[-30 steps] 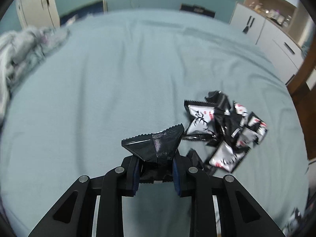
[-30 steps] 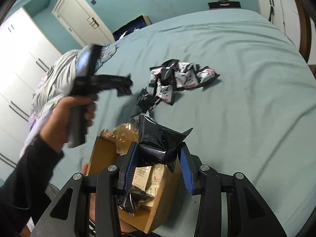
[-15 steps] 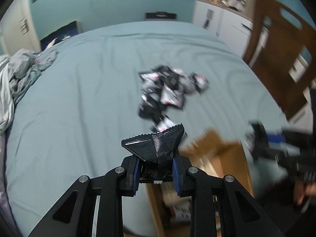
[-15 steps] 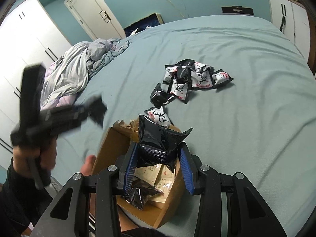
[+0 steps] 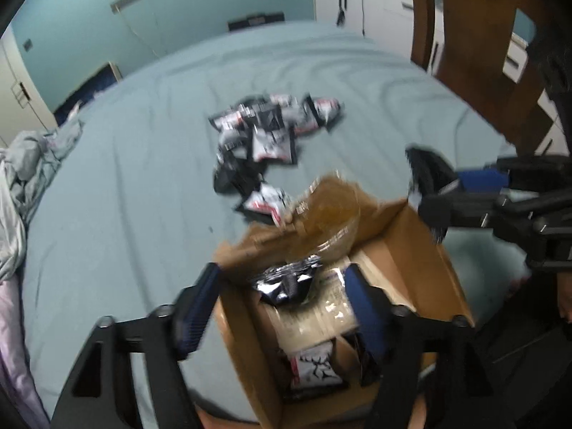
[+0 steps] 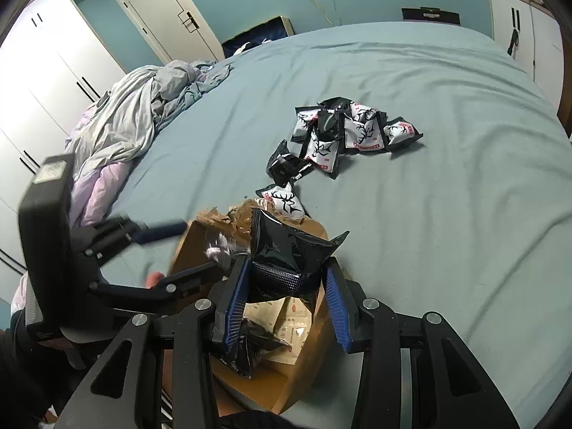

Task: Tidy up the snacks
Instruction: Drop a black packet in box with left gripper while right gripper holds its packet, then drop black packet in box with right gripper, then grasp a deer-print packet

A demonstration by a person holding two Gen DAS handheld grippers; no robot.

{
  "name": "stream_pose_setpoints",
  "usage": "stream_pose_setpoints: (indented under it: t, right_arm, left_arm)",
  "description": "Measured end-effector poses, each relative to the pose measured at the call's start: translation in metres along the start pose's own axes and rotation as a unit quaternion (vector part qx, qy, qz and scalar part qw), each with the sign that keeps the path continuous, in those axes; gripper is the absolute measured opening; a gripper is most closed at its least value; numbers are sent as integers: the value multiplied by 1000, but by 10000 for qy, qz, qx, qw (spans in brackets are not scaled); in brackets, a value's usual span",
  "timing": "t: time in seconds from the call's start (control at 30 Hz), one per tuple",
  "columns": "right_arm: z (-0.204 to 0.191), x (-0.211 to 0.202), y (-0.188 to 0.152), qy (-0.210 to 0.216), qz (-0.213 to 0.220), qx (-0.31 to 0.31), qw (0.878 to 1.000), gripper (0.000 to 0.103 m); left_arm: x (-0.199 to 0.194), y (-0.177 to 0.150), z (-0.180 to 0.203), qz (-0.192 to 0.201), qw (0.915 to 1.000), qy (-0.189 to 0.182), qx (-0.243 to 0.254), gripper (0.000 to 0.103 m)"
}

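Note:
A brown cardboard box (image 5: pixel 425 243) stands at the near edge of the bed, with several snack packets inside. My left gripper (image 5: pixel 282 296) is open above the box; a black packet (image 5: pixel 289 280) hangs loose between its fingers, over the box. My right gripper (image 6: pixel 286 282) is shut on a black snack packet (image 6: pixel 289 250) above the box (image 6: pixel 189 246). A pile of black-and-white snack packets (image 6: pixel 343 136) lies on the teal sheet beyond the box; it also shows in the left wrist view (image 5: pixel 271 132). One lone packet (image 6: pixel 284 200) lies just behind the box.
A crumpled grey blanket (image 6: pixel 143 107) lies at the left of the bed. A wooden chair (image 5: pixel 475 53) stands at the right. White wardrobes (image 6: pixel 46 68) and cabinets (image 6: pixel 518 25) line the walls.
My left gripper swung from the pile over to the box and opened, letting go of its black packet. My right gripper stayed shut on its packet above the box.

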State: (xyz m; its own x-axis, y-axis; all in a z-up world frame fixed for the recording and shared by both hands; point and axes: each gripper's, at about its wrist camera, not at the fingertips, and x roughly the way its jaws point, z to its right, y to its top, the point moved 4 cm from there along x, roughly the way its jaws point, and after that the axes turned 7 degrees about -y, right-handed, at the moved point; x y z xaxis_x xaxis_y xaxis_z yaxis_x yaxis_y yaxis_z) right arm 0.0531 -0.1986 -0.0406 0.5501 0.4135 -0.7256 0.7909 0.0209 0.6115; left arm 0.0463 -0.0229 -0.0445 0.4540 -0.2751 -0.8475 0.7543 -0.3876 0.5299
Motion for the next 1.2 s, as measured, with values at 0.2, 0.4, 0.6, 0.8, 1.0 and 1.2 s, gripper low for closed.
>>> stream_pose_setpoints:
  t: [0.2,0.4,0.6,0.8,1.0,1.2]
  right_arm:
    - [-5,2,-1,-83,12,-178,9998,40]
    - [-16,-2,-5,-82,18,-486,9988,40]
    - [-30,-6,-14,300,-249,-733,9965,42]
    - [-38,-5,-18,273,-510,-995,9934,58]
    - [-31,-11,-7,-126,-268,-883,9957,68]
    - [-11,-18,2,-403,-75,-407,9983,72]
  left_arm:
    - [1,-1,-24,-38,9987,331,-391,76]
    - [-2,-2,-48,41,9947,355,-959,76]
    - [-4,-3,-51,85,9940,461,-991,76]
    - [-3,-2,-46,70,9953,454,-855,76]
    - [-3,-1,-41,39,9959,458,-778,76]
    - [1,0,-40,-62,9960,438,-772,76]
